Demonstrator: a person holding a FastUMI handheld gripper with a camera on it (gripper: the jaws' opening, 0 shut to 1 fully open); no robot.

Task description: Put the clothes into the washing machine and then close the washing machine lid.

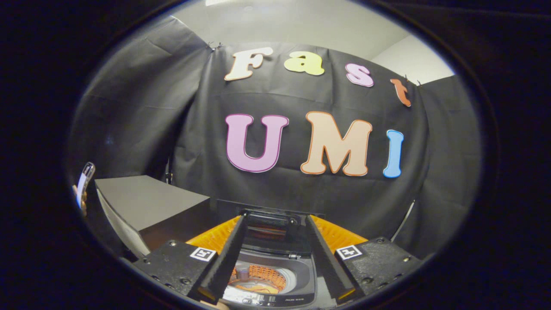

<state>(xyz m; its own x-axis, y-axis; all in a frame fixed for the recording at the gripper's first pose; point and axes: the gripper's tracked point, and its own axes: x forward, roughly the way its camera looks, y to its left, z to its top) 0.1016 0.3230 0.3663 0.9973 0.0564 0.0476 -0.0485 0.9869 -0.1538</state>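
Gripper [275, 224] fingers stand spread and hold nothing. Between them, below, I see the washer [275, 297] with its lid [269, 230] raised and orange drum [262, 277] exposed. Clothes I can't make out; loading and closing look undone.

The washing machine [275, 275] is sitting with its lid [267, 230] standing open, its orange-ribbed drum [260, 280] showing below.
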